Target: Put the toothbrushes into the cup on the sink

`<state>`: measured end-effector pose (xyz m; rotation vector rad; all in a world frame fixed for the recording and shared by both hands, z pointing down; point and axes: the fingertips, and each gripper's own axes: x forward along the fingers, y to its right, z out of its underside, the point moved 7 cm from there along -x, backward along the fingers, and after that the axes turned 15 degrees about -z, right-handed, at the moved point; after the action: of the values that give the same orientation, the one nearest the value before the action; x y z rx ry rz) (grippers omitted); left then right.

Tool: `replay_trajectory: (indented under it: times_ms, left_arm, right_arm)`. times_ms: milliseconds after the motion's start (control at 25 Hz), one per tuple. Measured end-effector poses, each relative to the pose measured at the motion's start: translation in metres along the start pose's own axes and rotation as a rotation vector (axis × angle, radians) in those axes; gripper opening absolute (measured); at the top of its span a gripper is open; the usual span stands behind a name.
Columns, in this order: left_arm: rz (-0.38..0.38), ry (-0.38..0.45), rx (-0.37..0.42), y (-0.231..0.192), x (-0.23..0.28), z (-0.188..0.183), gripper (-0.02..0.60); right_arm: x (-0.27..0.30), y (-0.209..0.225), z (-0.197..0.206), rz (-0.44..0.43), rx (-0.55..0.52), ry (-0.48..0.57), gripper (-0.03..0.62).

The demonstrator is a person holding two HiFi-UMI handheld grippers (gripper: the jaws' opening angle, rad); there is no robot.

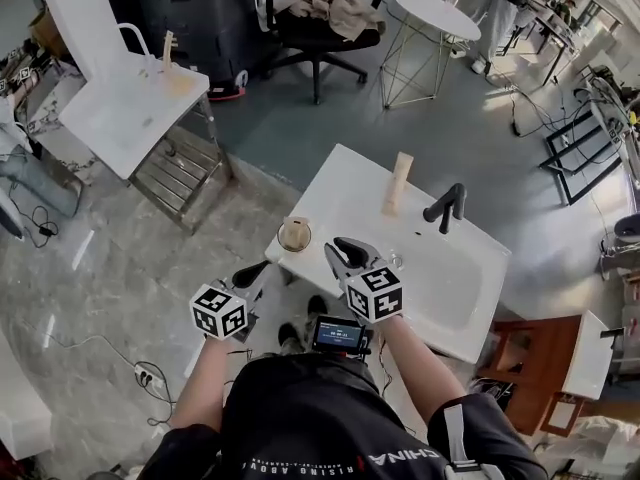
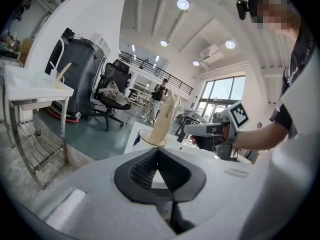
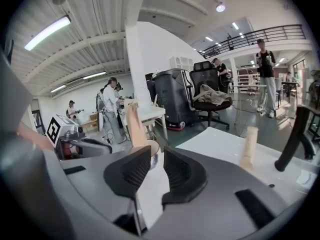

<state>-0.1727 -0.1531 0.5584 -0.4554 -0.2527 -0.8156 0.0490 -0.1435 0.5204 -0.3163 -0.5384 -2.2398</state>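
- Two grippers, lower centre: left gripper [image 1: 250, 274], right gripper [image 1: 343, 256].
- One cup [image 2: 144, 138].
- Two toothbrushes, centre: toothbrush in the cup [image 2: 163, 115], upright toothbrush [image 1: 398, 183].
- Two sinks: near sink [image 1: 470, 278], far sink [image 1: 120, 118] upper left.
- One black faucet [image 1: 447, 206].
- One office chair [image 1: 315, 28], top.

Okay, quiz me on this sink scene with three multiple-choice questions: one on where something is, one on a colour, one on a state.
1. Where does the loose toothbrush stand?
A. in the basin
B. upright on the sink, beside the faucet
C. on the floor

2. What colour is the faucet?
A. black
B. chrome
C. white

3. The fingers of the right gripper are:
A. shut on a toothbrush
B. apart, with nothing between them
C. shut on the cup

Answers:
1. B: the head view shows it upright on the rim next to the faucet.
2. A: it shows dark black against the white sink.
3. B: the right gripper view shows a clear gap between them.
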Motion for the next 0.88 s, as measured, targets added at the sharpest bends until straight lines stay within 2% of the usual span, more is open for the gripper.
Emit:
replay_trajectory:
  times_ms: [320, 520, 720, 880]
  left_arm:
    - [-0.008, 0.021, 0.054, -0.019, 0.005, -0.033, 0.007]
    - [0.031, 0.052, 0.085, -0.01, 0.01, -0.055, 0.008]
    - [0.087, 0.088, 0.038, 0.001, 0.023, -0.08, 0.008]
    - [0.108, 0.066, 0.038, 0.006, 0.034, -0.088, 0.008]
  right_arm:
    - [-0.04, 0.045, -0.002, 0.211, 0.058, 0.035, 0.012]
    - [-0.055, 0.075, -0.004, 0.315, 0.102, 0.045, 0.009]
    - [-0.065, 0.111, -0.005, 0.431, 0.161, 0.06, 0.009]
    - [-0.068, 0.143, -0.008, 0.499, 0.214, 0.068, 0.026]
